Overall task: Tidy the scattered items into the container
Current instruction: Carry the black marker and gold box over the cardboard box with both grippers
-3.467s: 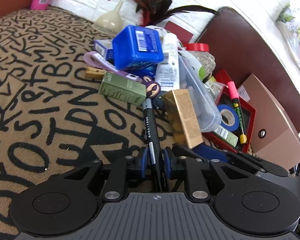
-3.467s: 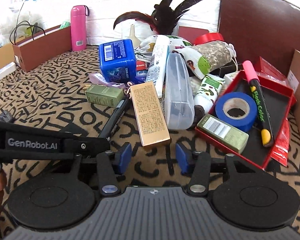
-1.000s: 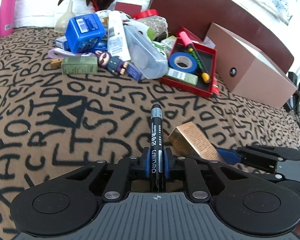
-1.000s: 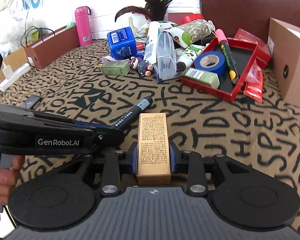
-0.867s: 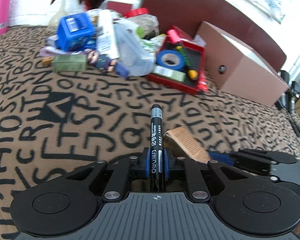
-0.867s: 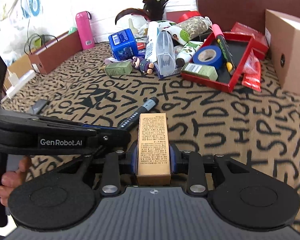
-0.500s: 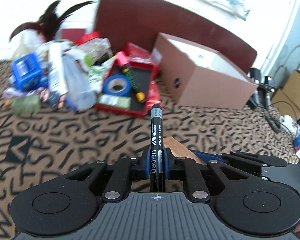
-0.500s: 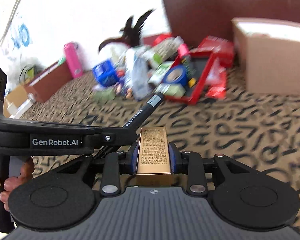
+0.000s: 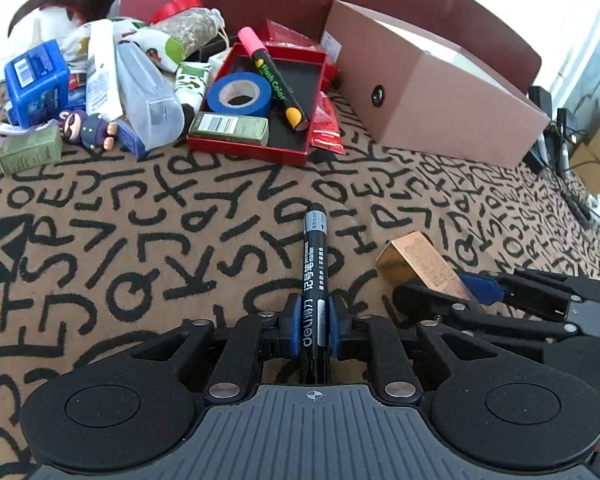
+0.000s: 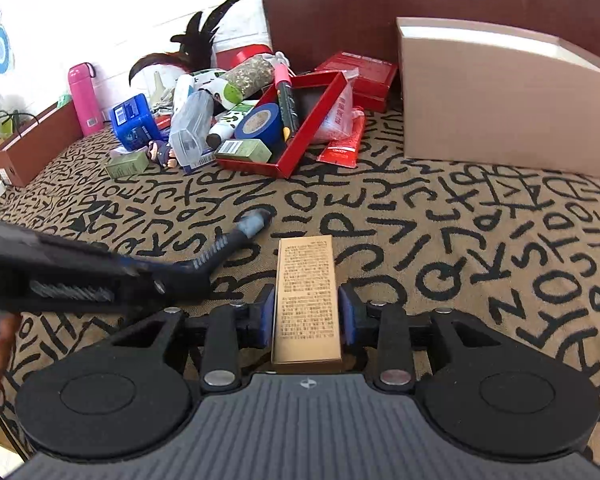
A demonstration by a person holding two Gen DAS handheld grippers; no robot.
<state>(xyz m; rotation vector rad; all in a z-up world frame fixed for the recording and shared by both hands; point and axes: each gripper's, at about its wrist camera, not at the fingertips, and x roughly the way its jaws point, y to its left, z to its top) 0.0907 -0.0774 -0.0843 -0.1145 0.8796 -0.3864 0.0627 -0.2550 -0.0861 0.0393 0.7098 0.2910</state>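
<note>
Two objects were in hand at this moment. Our left gripper (image 9: pixel 314 326) had the black marker (image 9: pixel 313 268) between its blue pads, which flanked the lower barrel so that most of the pen's length projected forward over the patterned cloth (image 9: pixel 140 240); the jaws were opening, and the pads looked to be still in contact with the barrel. Our right gripper (image 10: pixel 307 318) had the gold box (image 10: pixel 306 300) between its pads, which bore on the two long side faces near the rear end, and its jaws were likewise opening slightly.

We judged the marker to be light, rigid and smooth-walled, so a round barrel held at one end may swivel or slip; a hold nearer mid-length would steady it. We judged the gold box to be light, thin card with a glossy skin, liable to dent under a hard squeeze and to slide under a soft one; its flat, parallel sides suit the pads well.

The tan cardboard box (image 10: pixel 500 108), which we took to be the container, stood well ahead on the far side of the cloth, apart from both grippers. The remaining clutter, including the red tray (image 9: pixel 300 152) with its blue tape roll (image 9: pixel 238 94), lay beside it, untouched.
</note>
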